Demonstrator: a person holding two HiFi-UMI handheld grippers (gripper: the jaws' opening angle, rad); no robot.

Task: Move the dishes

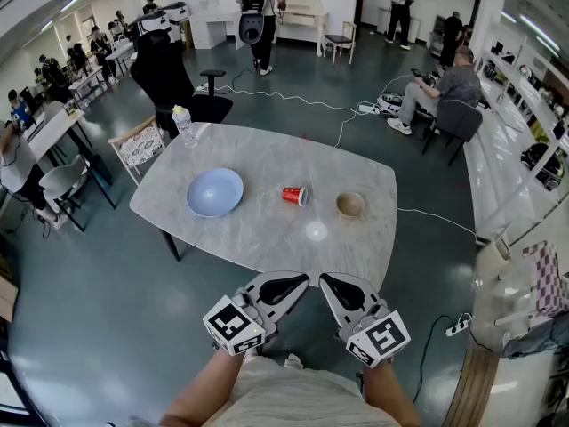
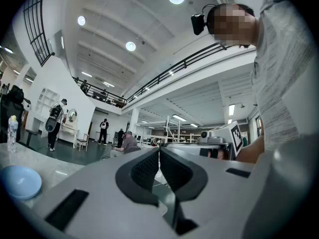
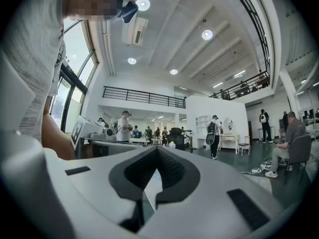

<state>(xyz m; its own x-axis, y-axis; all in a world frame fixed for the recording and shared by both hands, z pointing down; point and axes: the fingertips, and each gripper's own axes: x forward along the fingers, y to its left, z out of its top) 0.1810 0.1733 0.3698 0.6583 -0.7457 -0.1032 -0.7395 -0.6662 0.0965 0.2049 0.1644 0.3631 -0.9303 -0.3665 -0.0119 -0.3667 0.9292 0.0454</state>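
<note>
left gripper [image 1: 284,288]: jaws pressed together, tips meeting, nothing between them. It's held low, close to the person's body and just short of the desk's near edge. Its own view [image 2: 159,152] shows the same.
right gripper [image 1: 341,292]: same deal, jaws closed tip to tip and empty, right beside the left one. Its own view [image 3: 158,152] agrees.
desk [image 1: 267,234]: pale marble-looking top with rounded corners. Neither gripper is touching anything on it.
blue bowl [image 1: 214,192]: upright on the left part of the desk, well apart from both grippers. It also peeks into the left gripper view at lower left [image 2: 19,181].
red cup [image 1: 294,196]: lying on its side around the middle of the desk, between the two bowls.
brown bowl [image 1: 350,205]: small and upright, on the right, near the cup but not touching it.
water bottle [image 1: 184,124]: standing at the far left corner of the desk.
background: big open hall, with people around at other tables.
</note>
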